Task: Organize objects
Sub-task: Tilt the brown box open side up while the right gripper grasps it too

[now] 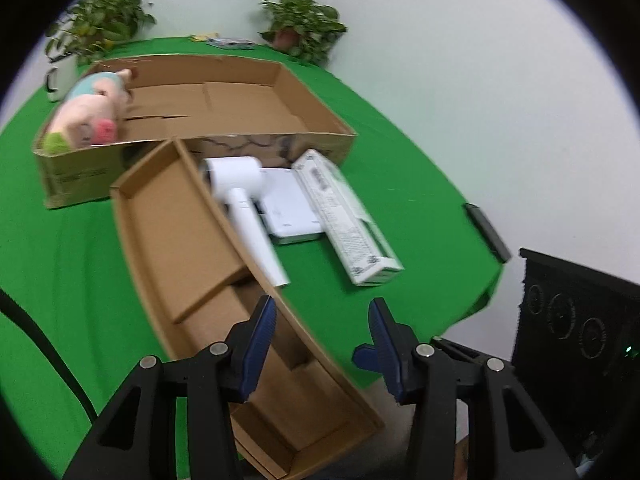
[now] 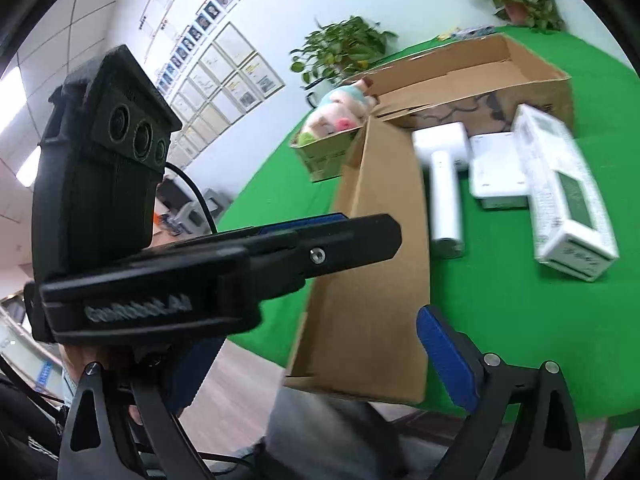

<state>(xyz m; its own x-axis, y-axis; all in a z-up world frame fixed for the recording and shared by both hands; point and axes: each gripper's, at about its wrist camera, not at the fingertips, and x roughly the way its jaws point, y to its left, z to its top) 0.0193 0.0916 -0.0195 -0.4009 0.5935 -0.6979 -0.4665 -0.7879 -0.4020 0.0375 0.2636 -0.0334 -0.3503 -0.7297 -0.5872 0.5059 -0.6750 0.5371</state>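
Observation:
A long shallow cardboard tray [image 1: 188, 232] lies tilted on the green table, its near end past the table's front edge; it also shows in the right wrist view [image 2: 380, 264]. My left gripper [image 1: 322, 344] is open, with the tray's right wall between its fingers. A white hair dryer [image 1: 244, 200], a flat white box [image 1: 288, 208] and a long white-green box [image 1: 348, 220] lie right of the tray. My right gripper [image 2: 320, 356] is open near the tray's near end. The left gripper body [image 2: 200, 264] crosses that view.
A large open cardboard box [image 1: 240, 92] stands behind, with a pink plush pig [image 1: 88, 116] in its left end. Two potted plants [image 1: 304, 20] and a white mug [image 1: 60, 76] stand at the table's back. A black remote [image 1: 486, 232] lies at the right edge.

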